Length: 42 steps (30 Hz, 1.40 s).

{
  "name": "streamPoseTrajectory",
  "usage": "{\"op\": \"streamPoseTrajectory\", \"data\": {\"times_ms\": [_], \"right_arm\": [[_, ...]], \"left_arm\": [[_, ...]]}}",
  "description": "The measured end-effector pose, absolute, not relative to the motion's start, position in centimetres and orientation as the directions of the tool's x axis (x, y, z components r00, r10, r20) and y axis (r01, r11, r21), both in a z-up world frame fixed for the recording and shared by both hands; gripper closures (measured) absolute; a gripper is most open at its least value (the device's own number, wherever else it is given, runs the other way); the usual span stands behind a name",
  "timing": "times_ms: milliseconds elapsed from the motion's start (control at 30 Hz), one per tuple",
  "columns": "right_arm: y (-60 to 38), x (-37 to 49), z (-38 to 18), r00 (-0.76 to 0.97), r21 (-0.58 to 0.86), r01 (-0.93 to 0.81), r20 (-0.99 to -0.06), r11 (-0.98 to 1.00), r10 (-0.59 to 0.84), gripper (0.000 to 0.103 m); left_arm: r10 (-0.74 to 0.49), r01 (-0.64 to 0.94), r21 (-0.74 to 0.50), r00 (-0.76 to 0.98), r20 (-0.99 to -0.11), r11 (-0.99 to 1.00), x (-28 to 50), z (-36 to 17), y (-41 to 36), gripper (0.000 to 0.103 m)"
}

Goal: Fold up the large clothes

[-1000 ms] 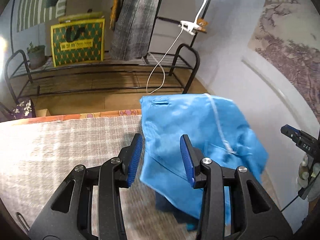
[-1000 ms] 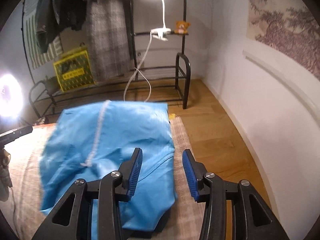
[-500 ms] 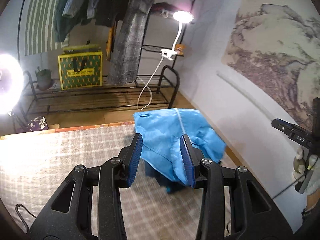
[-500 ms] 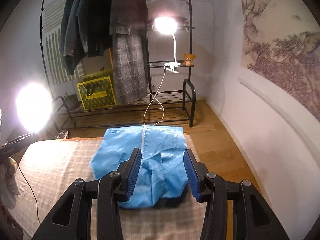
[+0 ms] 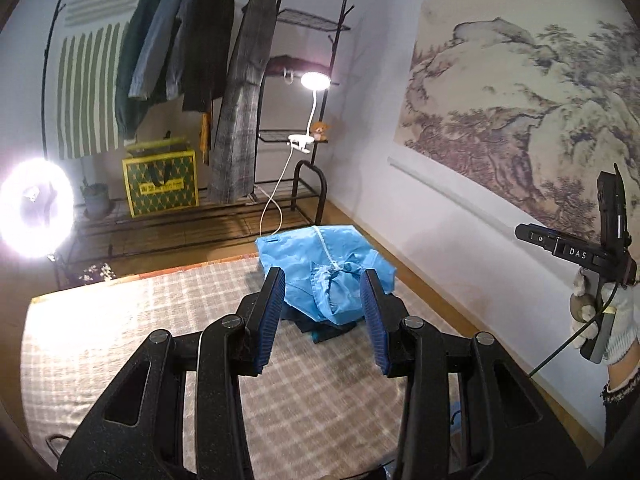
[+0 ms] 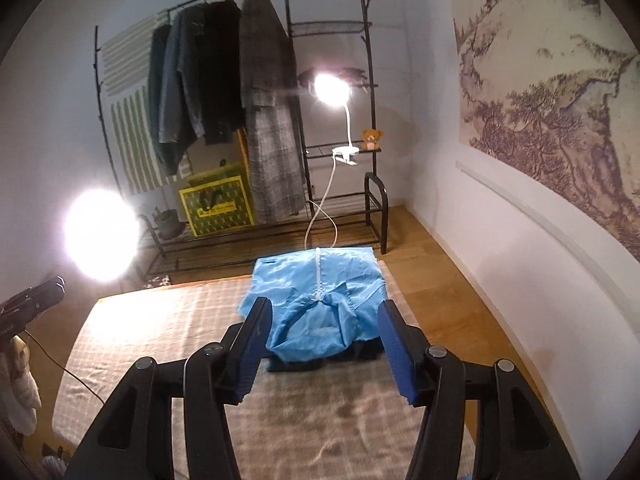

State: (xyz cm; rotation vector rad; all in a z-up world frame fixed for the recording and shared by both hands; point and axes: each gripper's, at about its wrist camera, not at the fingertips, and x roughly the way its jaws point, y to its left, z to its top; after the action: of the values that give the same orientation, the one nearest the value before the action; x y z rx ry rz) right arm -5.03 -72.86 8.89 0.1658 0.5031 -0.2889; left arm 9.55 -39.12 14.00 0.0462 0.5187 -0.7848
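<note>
Both grippers, left point(image 5: 322, 316) parted and empty, right point(image 6: 324, 344) opening with nothing between its pads, hang above the checked cloth point(image 6: 168, 320); blue garment point(image 6: 320, 300) lies folded atop a dark pile at the far corner, so pull clear without snagging it.

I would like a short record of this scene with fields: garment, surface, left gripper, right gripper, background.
garment: folded bright blue zip jacket, lying on a dark folded garment
surface: beige checked cloth-covered table
left gripper: open, holds nothing
right gripper: jaws opening, nothing between them
background: black metal clothes rack with hanging coats, yellow-green patterned bag, white clip lamp
</note>
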Motion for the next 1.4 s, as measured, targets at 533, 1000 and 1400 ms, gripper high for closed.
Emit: {"op": "streamPoseTrajectory", "data": {"times_ms": [533,1000,1400], "right_arm": [[-66.2,-12.8,13.2,0.895,0.046,0.236,-0.398,0.971,-0.199,0.038],[-62.0,-12.4,8.5,0.879,-0.026,0.318,-0.367,0.948,-0.305,0.0],[-63.5,-6.4,-0.9,0.862,0.113,0.372,-0.411,0.921,-0.298,0.0]], "left_arm": [[-0.633,0.662,-0.072,0.672,-0.385,0.746,-0.4,17.7,-33.1,0.044],[-0.64,0.673,-0.083,0.648,-0.412,0.735,1.0,10.6,-31.9,0.019],[-0.613,0.666,-0.056,0.647,-0.454,0.744,4.3,3.3,-34.0,0.013]]}}
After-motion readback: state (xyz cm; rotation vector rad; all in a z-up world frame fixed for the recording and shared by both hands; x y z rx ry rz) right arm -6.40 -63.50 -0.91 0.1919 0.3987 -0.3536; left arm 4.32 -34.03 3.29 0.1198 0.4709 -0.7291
